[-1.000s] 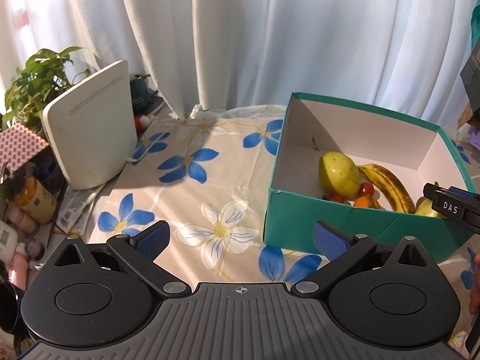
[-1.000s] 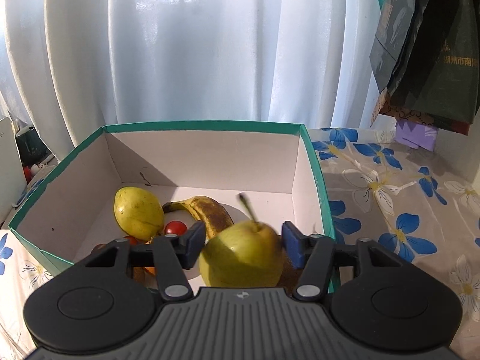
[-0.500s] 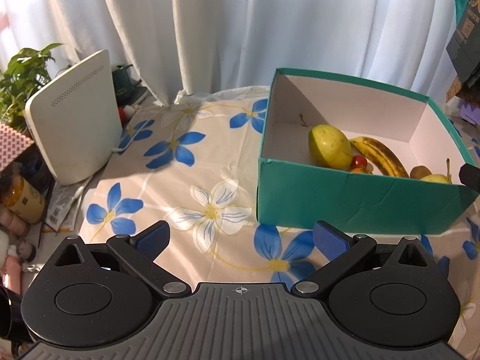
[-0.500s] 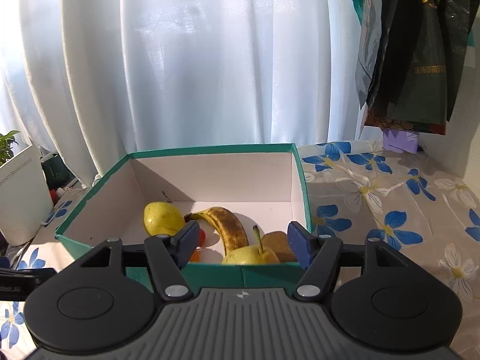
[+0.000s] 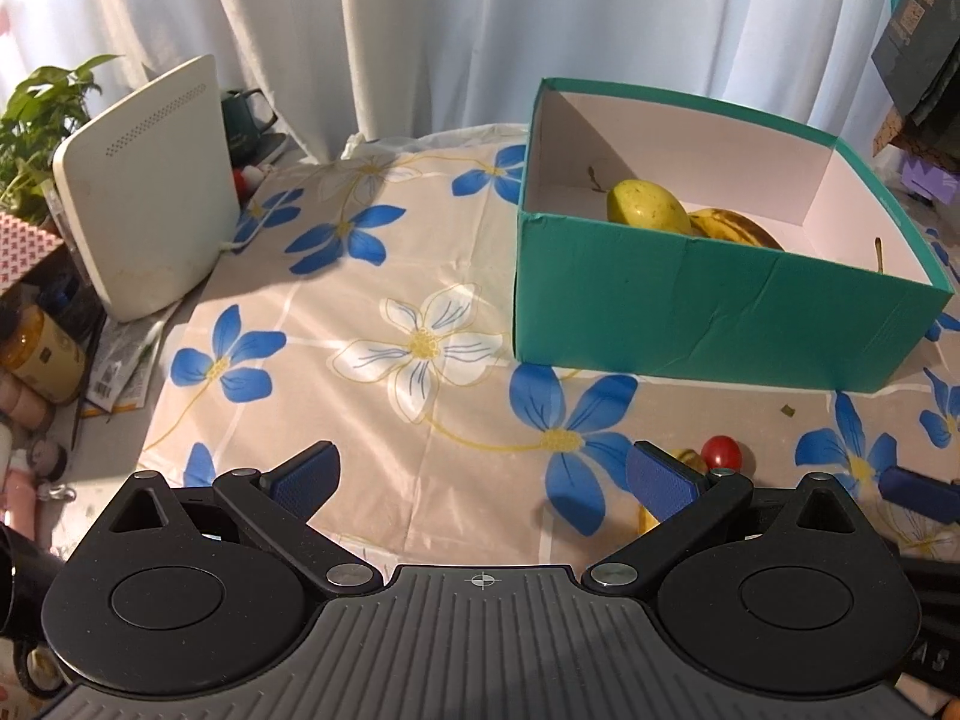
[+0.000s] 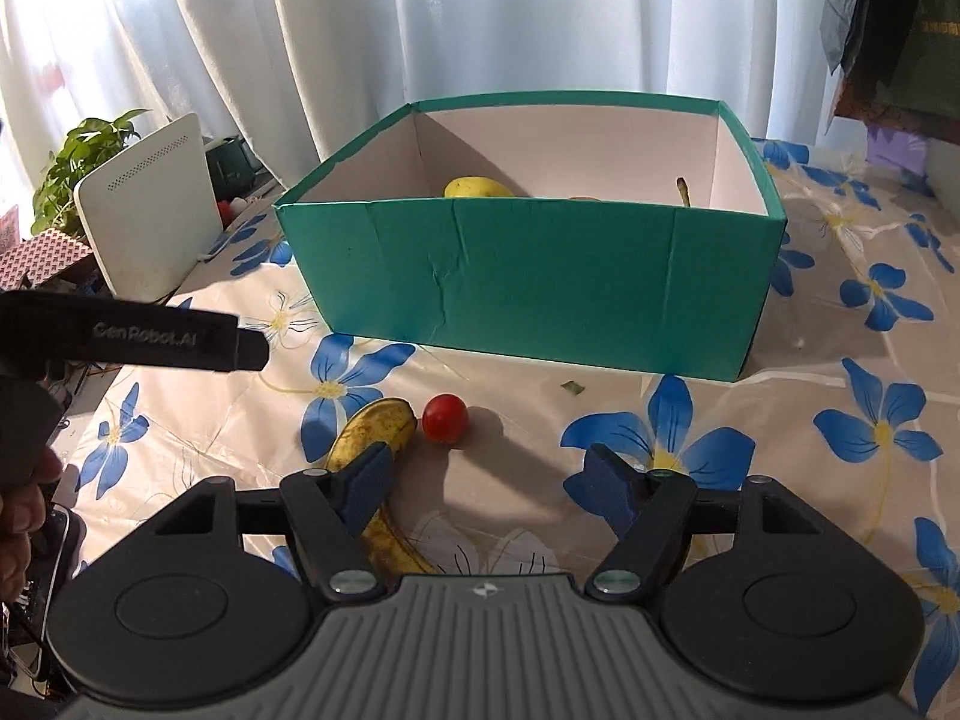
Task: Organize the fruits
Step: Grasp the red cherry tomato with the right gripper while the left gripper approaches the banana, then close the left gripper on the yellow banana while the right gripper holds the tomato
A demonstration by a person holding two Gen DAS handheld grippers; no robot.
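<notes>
- While both grippers hang above the table, little stands between them and the loose fruit: the left gripper [image 5: 480, 477] is spread wide with nothing between its blue pads, and the right gripper [image 6: 489, 489] is likewise spread and empty.
- Around the work area a white plastic router [image 5: 147, 186] stands upright at the left edge of the tablecloth [image 5: 384, 276], with a leafy plant [image 5: 36, 120], a dark green mug [image 5: 243, 123] and an amber jar [image 5: 39, 354] near it; white curtains [image 6: 480, 18] hang behind everything.
- Seen from the right wrist, the left gripper's black body crosses the left side of the view above the cloth, and part of a hand [image 6: 21, 510] shows at that edge.
- A teal cardboard box [image 6: 528, 282], open at the top and white inside, sits on the cloth; its near wall is creased and hides most of what lies within.
- Inside it a yellow-green pear [image 5: 648, 207] lies against a brown-spotted banana [image 5: 735, 225], and a thin stem [image 6: 683, 191] pokes above the wall toward the right; what it belongs to is hidden.
- Outside the box, a second banana [image 6: 372, 438], yellow with heavy brown freckling, lies on the cloth, partly under the right gripper's left finger.
- A small, round, glossy cherry tomato [image 6: 444, 417] rests just beside that banana's blunt end, apart from the box.
- Smooth and slightly wrinkled, the cloth is beige with blue and white flowers.
</notes>
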